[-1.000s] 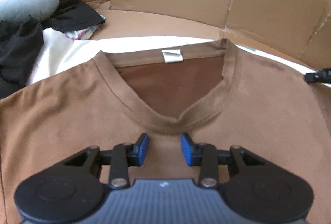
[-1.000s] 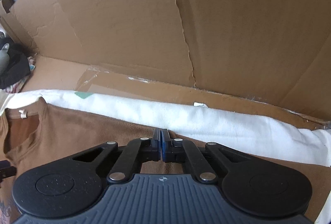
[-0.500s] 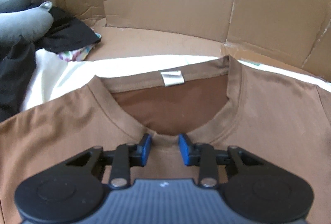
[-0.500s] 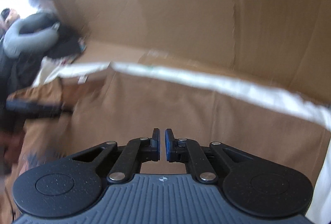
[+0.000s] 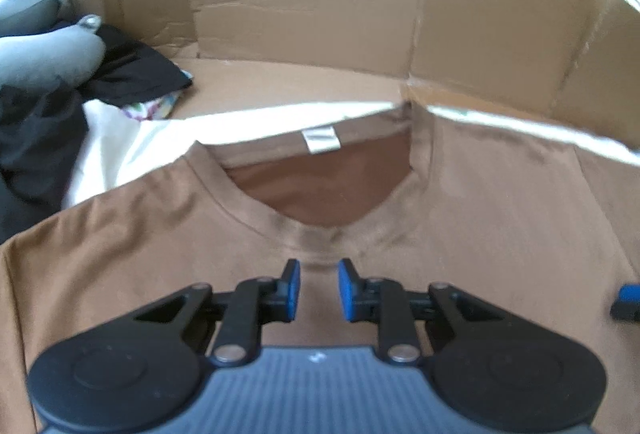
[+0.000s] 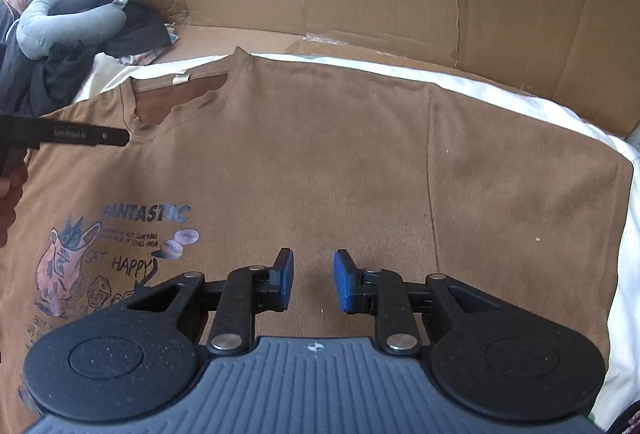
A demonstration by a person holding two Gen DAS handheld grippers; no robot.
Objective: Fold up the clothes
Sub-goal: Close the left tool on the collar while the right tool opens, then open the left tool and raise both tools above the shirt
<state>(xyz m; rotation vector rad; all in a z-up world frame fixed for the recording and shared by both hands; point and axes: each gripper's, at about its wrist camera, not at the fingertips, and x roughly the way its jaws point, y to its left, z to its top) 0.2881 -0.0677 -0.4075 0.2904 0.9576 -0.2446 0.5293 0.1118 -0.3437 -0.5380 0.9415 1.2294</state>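
Both pairs of jaws are standing partly apart with nothing between them. Those of the left gripper [image 5: 319, 284] are hovering just short of the dip in the front of the collar [image 5: 316, 234], and whether they are touching the cloth cannot be told; that spot looks like a sensible place to pinch or pin the neckline. Those of the right gripper [image 6: 313, 280] are hanging over plain fabric at the chest, beside the printed design [image 6: 108, 258], probably because the person is lining up for a grasp farther along the body or at the sleeve [image 6: 528, 169].

Outward from there, the brown T-shirt [image 6: 320, 153] is lying face up and spread flat, collar toward the far side, with its white neck label [image 5: 321, 139] showing inside the back of the neck. It is looking smooth and no fold has been started, so the job seems to be at its very beginning. A white sheet [image 6: 520, 93] is lying beneath the shirt, likely to keep it clean. Cardboard walls [image 5: 320, 13] are ringing the work area on the far side. Off to the left, a grey neck pillow [image 6: 64, 21] and a heap of black clothes [image 5: 40, 137] are sitting well apart from the shirt, out of the way of folding.
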